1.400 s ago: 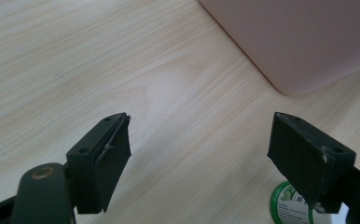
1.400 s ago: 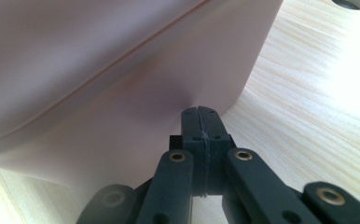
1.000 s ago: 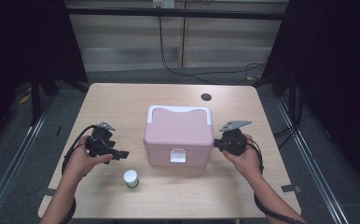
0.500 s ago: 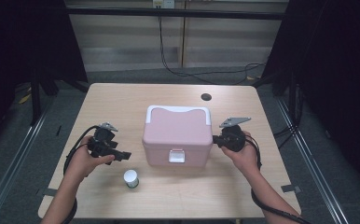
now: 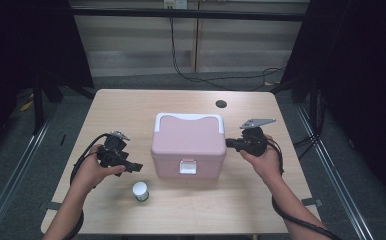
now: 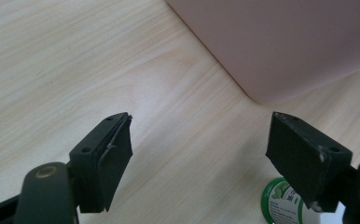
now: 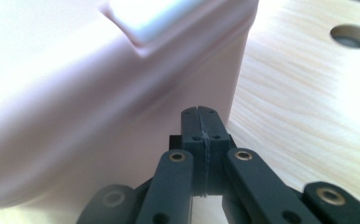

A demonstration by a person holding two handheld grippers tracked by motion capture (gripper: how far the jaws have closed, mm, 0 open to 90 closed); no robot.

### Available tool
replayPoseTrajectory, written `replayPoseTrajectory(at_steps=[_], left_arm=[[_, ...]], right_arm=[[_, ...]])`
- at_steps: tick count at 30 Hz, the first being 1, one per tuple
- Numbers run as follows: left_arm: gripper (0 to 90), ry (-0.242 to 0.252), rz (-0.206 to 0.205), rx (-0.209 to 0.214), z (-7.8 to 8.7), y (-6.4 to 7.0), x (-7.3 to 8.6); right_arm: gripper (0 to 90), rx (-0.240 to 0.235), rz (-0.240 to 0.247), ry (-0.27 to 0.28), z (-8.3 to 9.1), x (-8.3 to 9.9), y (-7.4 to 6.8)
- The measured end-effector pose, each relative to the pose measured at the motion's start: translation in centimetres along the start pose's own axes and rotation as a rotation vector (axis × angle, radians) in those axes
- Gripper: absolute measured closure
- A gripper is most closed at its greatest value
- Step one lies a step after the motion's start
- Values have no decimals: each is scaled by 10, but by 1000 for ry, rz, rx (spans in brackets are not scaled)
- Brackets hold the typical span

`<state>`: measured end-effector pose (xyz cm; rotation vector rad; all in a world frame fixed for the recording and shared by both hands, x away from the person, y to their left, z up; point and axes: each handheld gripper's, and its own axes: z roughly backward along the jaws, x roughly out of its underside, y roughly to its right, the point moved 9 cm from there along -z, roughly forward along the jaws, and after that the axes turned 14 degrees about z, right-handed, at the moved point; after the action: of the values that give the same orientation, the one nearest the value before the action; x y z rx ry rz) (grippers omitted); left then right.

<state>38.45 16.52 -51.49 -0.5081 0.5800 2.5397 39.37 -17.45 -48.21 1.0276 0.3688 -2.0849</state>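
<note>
Pink box (image 5: 188,145) is sitting in the middle of the wooden table (image 5: 131,107), while the right gripper (image 5: 229,144) is pressing its fully closed, empty jaws against the box's right side and the left gripper (image 5: 133,166) is hovering wide open, holding nothing, near the small white jar (image 5: 141,191).

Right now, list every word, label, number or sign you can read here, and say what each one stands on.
Small jar beside the left gripper: a green and white label with printed characters, cut off by the jaw and too blurred to read.
Pink box: no text visible on its lid, white handle or front latch.
Table: no markings.
</note>
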Motion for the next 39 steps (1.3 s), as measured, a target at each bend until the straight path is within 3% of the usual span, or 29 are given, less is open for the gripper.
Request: replayPoseTrajectory(at_steps=[7,11,15,20,28,36,39], left_arm=[[216,-7,2,-8,14,4,-11],[216,-12,0,-15,22,4,-17],[216,-5,25,-24,29,3,-24],[224,-13,13,-33,38,2,-36],[220,-2,23,-22,46,8,-54],[218,5,22,-13,53,18,-74],[220,-6,21,-14,55,20,-79]], right_arm=[[900,-2,50,-6,25,-17,-4],[899,-21,60,11,38,-26,-5],[899,-30,73,33,50,-38,-6],[892,-56,92,62,61,-56,-14],[861,-115,116,54,48,-68,-38],[887,-112,149,36,33,-63,-45],[899,-124,140,43,32,-64,-46]])
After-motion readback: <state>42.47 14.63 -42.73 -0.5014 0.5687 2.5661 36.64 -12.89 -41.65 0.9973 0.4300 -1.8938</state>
